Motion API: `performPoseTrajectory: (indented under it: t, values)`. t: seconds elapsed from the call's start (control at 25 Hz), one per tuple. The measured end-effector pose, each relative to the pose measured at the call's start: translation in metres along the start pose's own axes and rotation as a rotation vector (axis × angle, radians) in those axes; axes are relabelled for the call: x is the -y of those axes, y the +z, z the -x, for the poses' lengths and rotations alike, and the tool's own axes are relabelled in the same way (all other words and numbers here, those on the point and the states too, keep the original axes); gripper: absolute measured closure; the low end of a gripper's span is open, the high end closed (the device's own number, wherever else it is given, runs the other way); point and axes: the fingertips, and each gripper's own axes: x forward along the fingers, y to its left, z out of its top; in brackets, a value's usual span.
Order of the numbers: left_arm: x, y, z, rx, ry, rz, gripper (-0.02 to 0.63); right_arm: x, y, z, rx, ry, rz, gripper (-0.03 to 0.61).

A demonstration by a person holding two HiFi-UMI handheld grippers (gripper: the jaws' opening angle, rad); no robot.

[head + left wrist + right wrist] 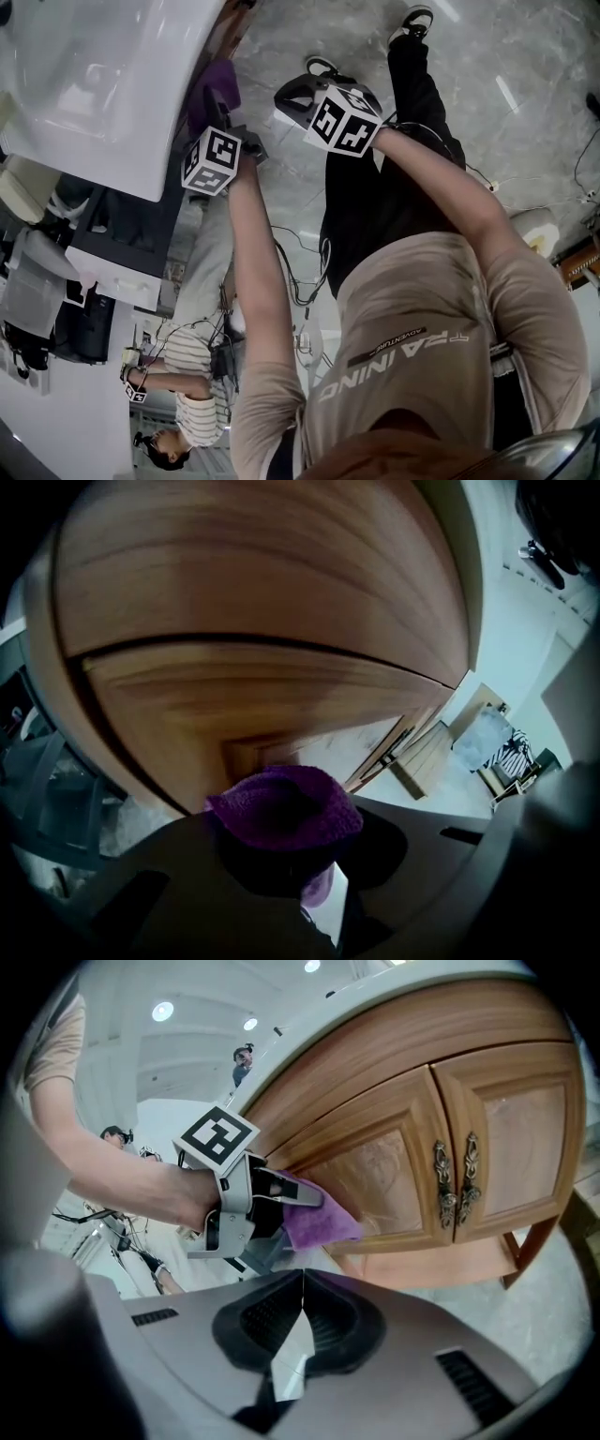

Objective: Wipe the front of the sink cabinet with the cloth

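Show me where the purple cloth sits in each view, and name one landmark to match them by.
Head view: purple cloth upper left of centre, beside the white sink, just above the marker cube.
Left gripper view: low centre, between the jaws, before the wooden cabinet.
Right gripper view: left of centre, in the left gripper, at the cabinet door.
Landmark: that marker cube; the cabinet links both gripper views.
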Motion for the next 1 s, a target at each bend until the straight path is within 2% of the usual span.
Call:
performPoseTrajectory:
  t: [0.24,0.44,0.68,1.0]
  values:
    - [0.034,0.013,-0.018,0.004,-0.01,0.02,0.565,0.021,-0.006,0.026,0.011,0.0,-0.026,0.566]
    - [0.074,0.021,-0.034,0.009,-0.022,-0.042,0.565,0.037,-0.014,0.051,0.018,0.006,-0.014,0.566]
    - [0.105,0.032,-0.055,0.003,-0.029,-0.032,0.565,0.069,-0.014,0.074,0.04,-0.008,-0.041,0.566]
    - [0.145,0.044,-0.07,-0.006,-0.011,-0.064,0.565,0.107,-0.008,0.106,0.057,-0.009,-0.053,0.566]
